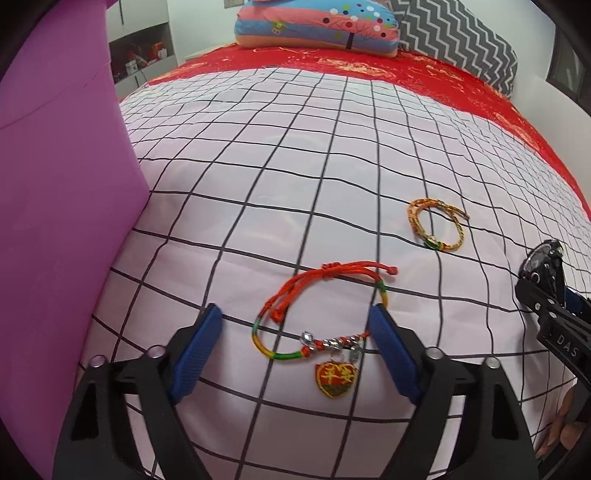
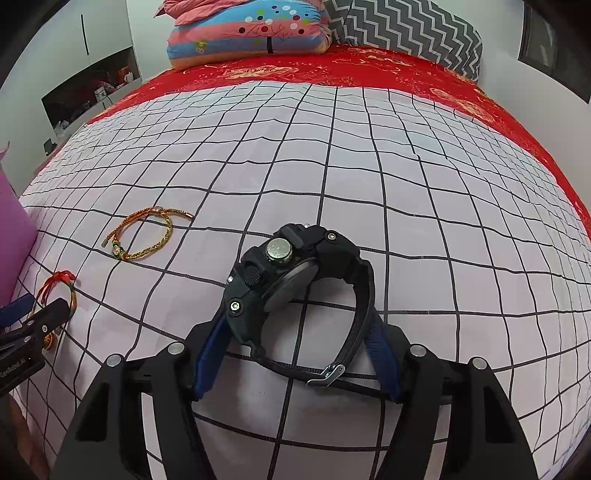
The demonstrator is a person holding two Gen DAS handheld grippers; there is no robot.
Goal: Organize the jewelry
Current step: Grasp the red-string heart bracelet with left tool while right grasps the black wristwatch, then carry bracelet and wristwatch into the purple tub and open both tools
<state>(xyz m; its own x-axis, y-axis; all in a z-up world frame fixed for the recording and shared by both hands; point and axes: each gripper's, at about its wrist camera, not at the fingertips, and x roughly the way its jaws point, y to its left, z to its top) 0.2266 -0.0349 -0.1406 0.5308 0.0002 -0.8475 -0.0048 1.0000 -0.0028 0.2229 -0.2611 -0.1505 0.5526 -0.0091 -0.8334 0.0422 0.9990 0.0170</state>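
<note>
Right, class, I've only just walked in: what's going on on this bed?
A person holds a claw in each hand over a grid-patterned bedspread, sorting jewelry. The left claw straddles a red cord bracelet with a heart charm, pads not yet pressing on it. The right claw brackets a black watch, pads against case and strap. A gold braided bracelet lies untouched between them.

Wide stretch of checked sheet [image 2: 332, 155] on the bed is bare btwn the jewelry and the pillows [image 2: 243, 33] at the far end, so there's free passage there. Purple box [image 1: 62, 184] walls off the left side, close to the red cord bracelet [image 1: 314, 314]. Braided gold bracelet [image 2: 142, 236] lies in the gap btwn red bracelet & black watch [image 2: 295, 277], apart from both; the right tongs [image 2: 295, 354] straddle the watch.
</note>
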